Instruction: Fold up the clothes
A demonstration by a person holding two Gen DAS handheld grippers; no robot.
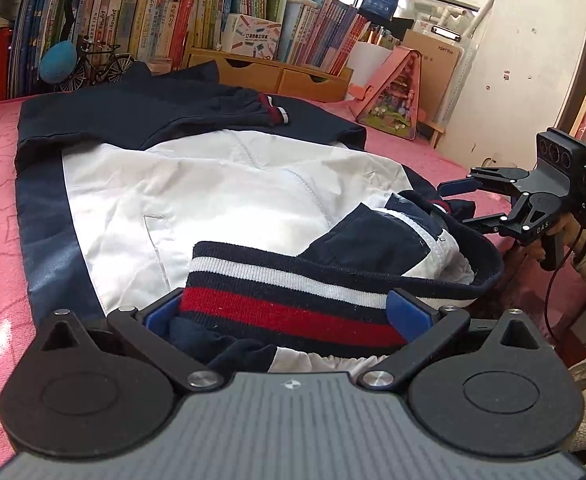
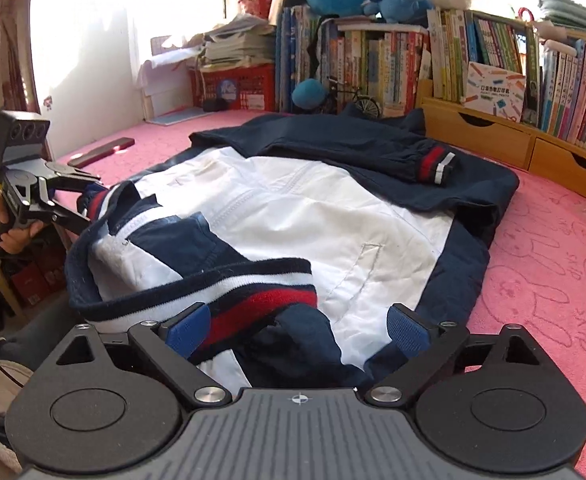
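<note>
Left wrist view: sits low behind the left gripper (image 1: 285,312), looking forward along its fingers across the jacket (image 1: 213,192) toward the bookshelf (image 1: 213,12); the striped hem fills the foreground, very near the lens.
Right wrist view: sits low behind the right gripper (image 2: 297,328), facing the same bookshelf (image 2: 493,56) from the other end of the hem, also very close.
Facing: both look over the pink surface (image 2: 553,264) toward the back wall, angled slightly inward.
Cross-sight: each view catches the other gripper at its edge.
Shared area: jacket, folded sleeve cuff (image 1: 273,110), toy bicycle (image 2: 353,98), wooden drawers (image 1: 277,76).
Poor part: fisheye edges bend, so exact tilt is probably slight downward.
</note>
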